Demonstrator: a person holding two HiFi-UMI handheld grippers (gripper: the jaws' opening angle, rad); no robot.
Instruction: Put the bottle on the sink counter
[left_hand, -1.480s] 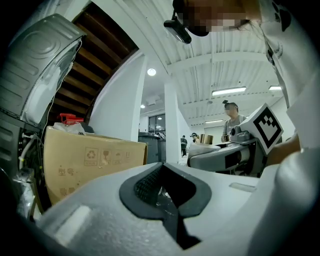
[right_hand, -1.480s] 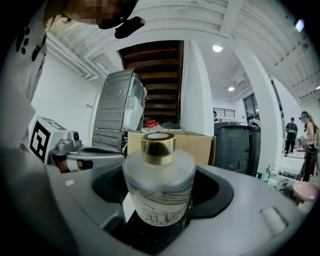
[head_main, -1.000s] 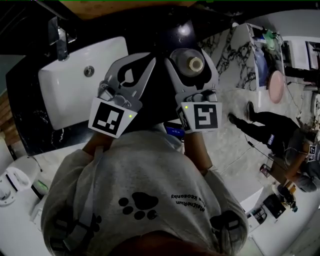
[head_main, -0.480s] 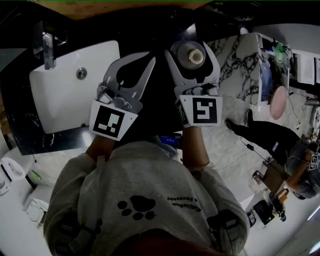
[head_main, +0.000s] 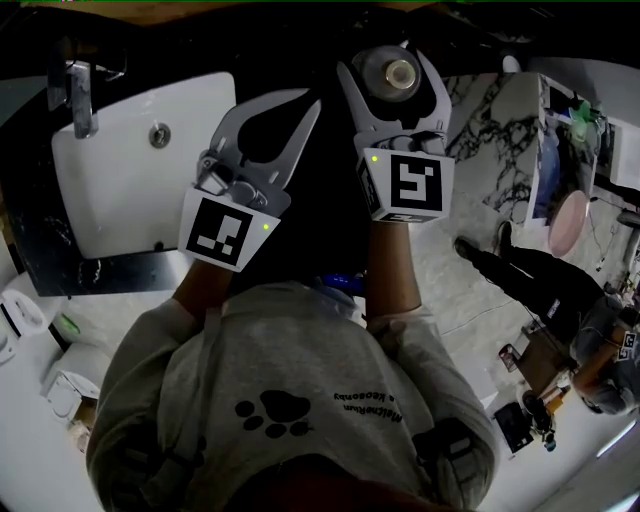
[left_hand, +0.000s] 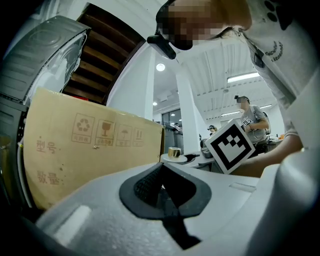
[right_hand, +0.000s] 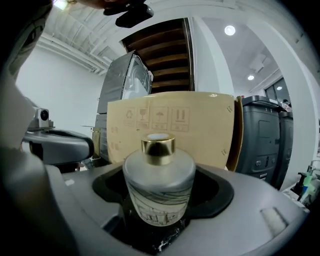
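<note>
In the right gripper view a squat frosted bottle (right_hand: 159, 182) with a gold cap stands upright in the hollow between the jaws. My right gripper (head_main: 388, 55) is shut on it, and from the head view I look down on the bottle (head_main: 398, 73). It hangs over the dark counter to the right of the white sink basin (head_main: 130, 170). Black veined stone shows just under its base; I cannot tell if they touch. My left gripper (head_main: 300, 108) is beside it to the left, near the basin's right edge. Its jaws meet at the tips (left_hand: 161, 167) and hold nothing.
A chrome tap (head_main: 75, 95) stands at the basin's far left, with black marble counter (head_main: 60, 270) around it. A cardboard box (right_hand: 170, 127) stands upright ahead of both grippers, a grey bin (right_hand: 262, 140) to its right. A person (head_main: 530, 275) stands on the marble floor at right.
Both grippers have moved forward, up the head view. The right one, with the bottle, went further than the left. The basin has slid left in the view.
</note>
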